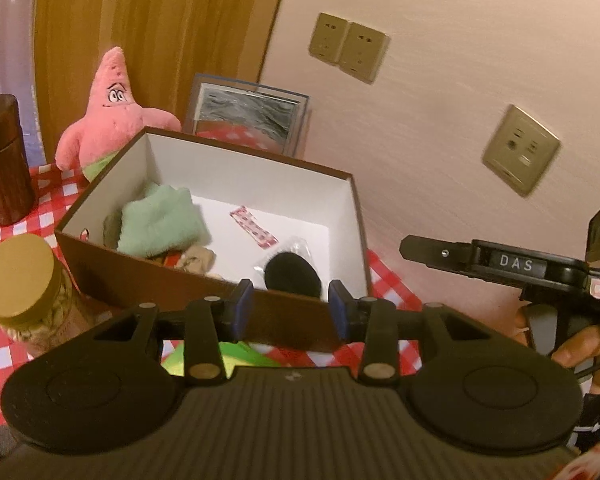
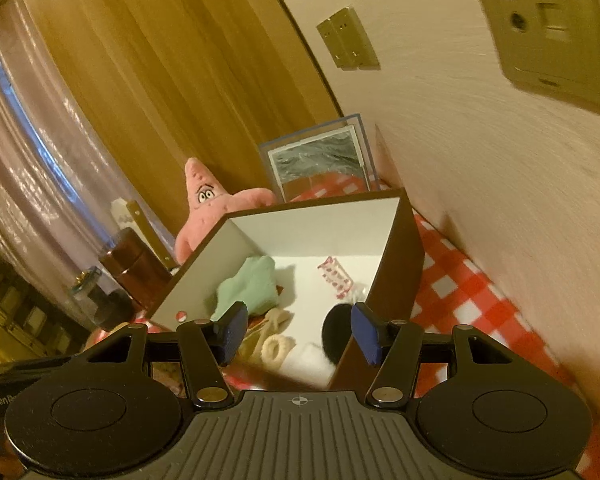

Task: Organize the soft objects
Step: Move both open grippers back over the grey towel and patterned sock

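Note:
A brown box (image 1: 148, 280) with white inside stands on the checkered table. It holds a green cloth (image 1: 160, 220), a beige soft item (image 1: 196, 260), a red-patterned packet (image 1: 254, 228) and a black round puff (image 1: 292, 274). A pink star plush (image 1: 112, 116) sits behind the box. My left gripper (image 1: 291, 311) is open and empty, just in front of the box's near wall. My right gripper (image 2: 300, 334) is open and empty above the box's near edge (image 2: 396, 264), over the cloth (image 2: 248, 288) and puff (image 2: 336, 330). The plush (image 2: 208, 208) shows behind.
A dark wooden canister (image 1: 2, 160) and a gold-lidded jar (image 1: 24, 280) stand left of the box. A framed picture (image 1: 248, 112) leans on the wall behind. A green item (image 1: 228, 356) lies under my left gripper. Wall sockets (image 1: 520, 148) are on the right.

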Action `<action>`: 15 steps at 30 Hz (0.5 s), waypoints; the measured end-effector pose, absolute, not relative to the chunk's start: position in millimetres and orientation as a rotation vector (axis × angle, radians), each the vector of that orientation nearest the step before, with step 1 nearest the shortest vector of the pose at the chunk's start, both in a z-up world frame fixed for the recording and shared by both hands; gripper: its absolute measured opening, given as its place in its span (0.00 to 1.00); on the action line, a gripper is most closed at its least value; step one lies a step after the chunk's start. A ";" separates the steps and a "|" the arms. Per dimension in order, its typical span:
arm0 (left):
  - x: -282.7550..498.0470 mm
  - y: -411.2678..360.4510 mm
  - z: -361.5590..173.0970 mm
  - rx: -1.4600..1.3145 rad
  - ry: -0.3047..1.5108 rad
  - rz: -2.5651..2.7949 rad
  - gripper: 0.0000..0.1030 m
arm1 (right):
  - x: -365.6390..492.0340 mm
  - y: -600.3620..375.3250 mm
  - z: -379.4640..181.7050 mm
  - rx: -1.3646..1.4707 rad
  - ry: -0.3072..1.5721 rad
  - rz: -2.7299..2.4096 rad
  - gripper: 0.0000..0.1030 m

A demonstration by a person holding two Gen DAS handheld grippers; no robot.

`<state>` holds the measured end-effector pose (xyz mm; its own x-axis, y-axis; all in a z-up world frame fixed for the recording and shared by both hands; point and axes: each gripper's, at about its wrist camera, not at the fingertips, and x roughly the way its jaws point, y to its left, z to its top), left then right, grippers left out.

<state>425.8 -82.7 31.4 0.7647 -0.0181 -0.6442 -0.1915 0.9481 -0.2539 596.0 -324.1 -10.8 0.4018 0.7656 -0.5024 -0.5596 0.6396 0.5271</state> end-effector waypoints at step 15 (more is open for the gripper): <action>335.2 -74.3 13.0 -0.328 0.763 0.018 0.36 | 492.0 -318.1 -26.4 0.233 0.906 0.854 0.56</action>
<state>335.2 -74.3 13.0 0.7252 -0.1018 -0.6810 -0.1345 0.9490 -0.2851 492.0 -318.1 -26.4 0.3231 0.7351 -0.5960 -0.5509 0.6582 0.5132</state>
